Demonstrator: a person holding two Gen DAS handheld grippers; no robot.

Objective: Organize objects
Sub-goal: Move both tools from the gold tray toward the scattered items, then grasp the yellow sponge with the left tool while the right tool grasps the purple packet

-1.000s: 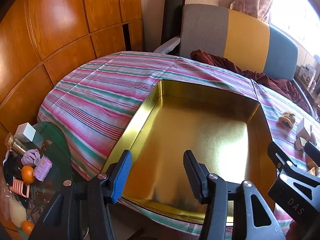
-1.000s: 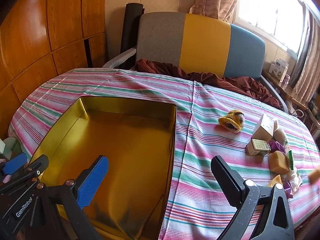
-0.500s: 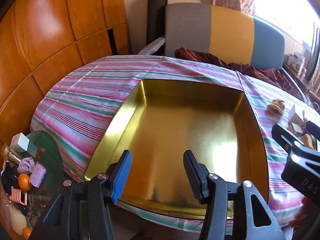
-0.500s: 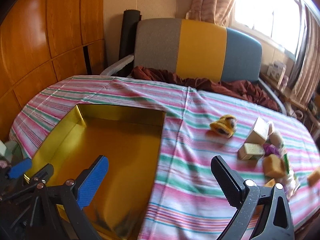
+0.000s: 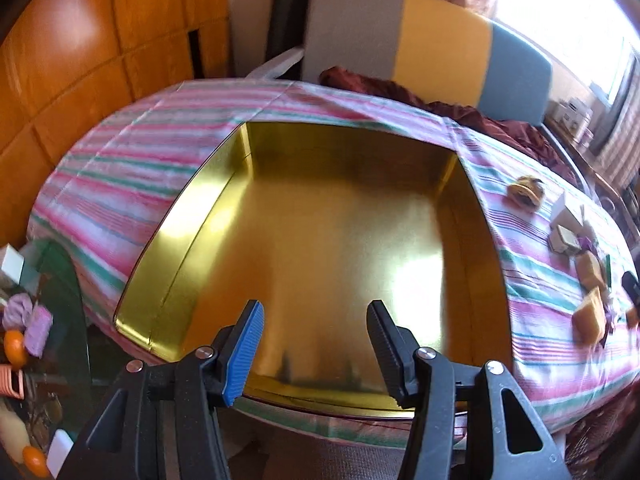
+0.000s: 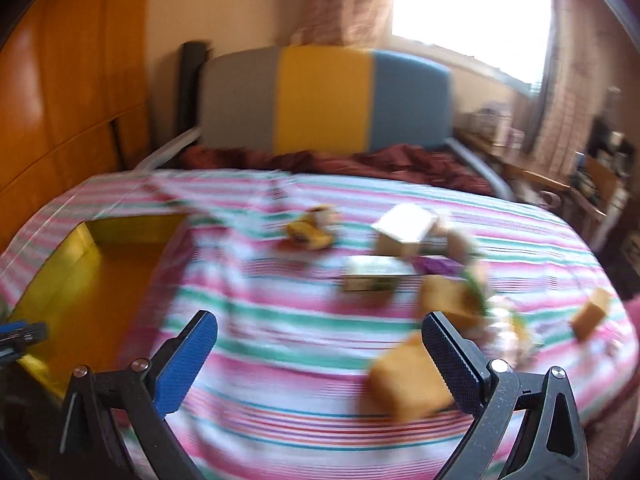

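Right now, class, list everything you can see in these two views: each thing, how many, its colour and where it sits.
tin tray: one, gold, nothing in it, on the cloth's left half
tablecloth: one, pink, green and white stripes, covers the table
tan blocks: at least three, right side of the cloth; blurred
small boxes: two, pale, mid-right of the cloth
yellow-brown soft item: one, between tray and boxes; too blurred to name
sofa: one, grey, yellow and blue, behind the table
dark red cloth: one, on the sofa seat
oranges: two, on the glass side table at far left
left gripper: over the tray's near edge, open, nothing held
right gripper: over the cloth, open, nothing held
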